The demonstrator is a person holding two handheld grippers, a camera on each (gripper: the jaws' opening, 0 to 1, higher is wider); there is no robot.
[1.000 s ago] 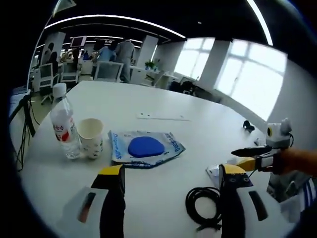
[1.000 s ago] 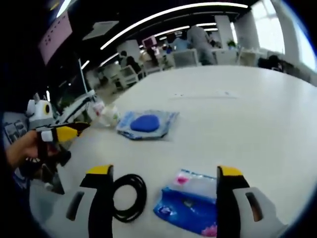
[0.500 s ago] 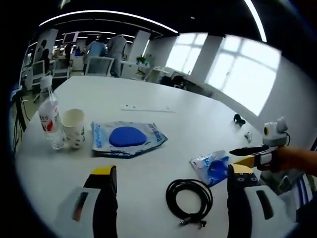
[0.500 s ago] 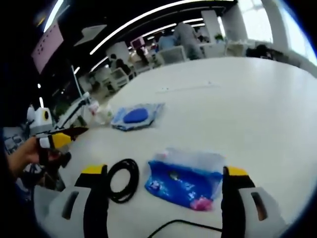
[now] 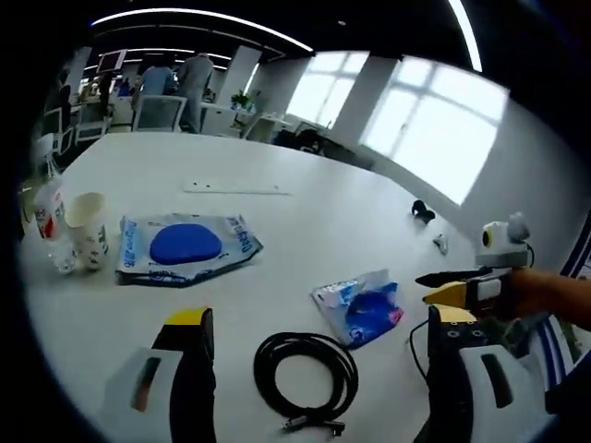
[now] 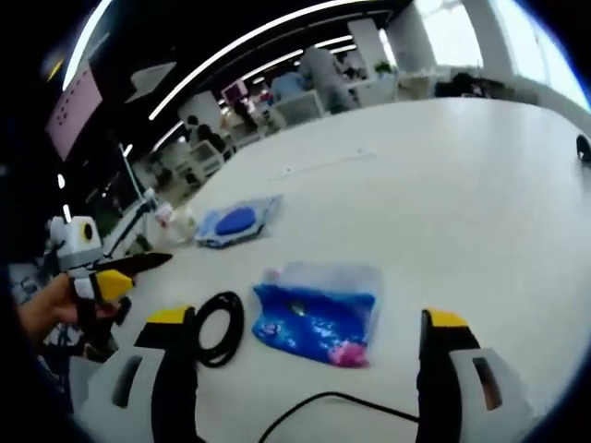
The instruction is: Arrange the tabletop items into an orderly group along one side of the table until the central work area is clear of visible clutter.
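Change: both views now sit farther back from the table (image 5: 305,203).
Left gripper (image 5: 314,369): jaws wide apart, above cable (image 5: 307,371).
Right gripper (image 6: 305,369): jaws spread, empty, pouch (image 6: 317,312) between them.

Smooth matt white desk (image 5: 305,212); glossy crinkled plastic pouch (image 6: 317,312); matt black rubbery cable (image 5: 306,372); paper cup (image 5: 89,230).

Bright window glare, soft fisheye blur
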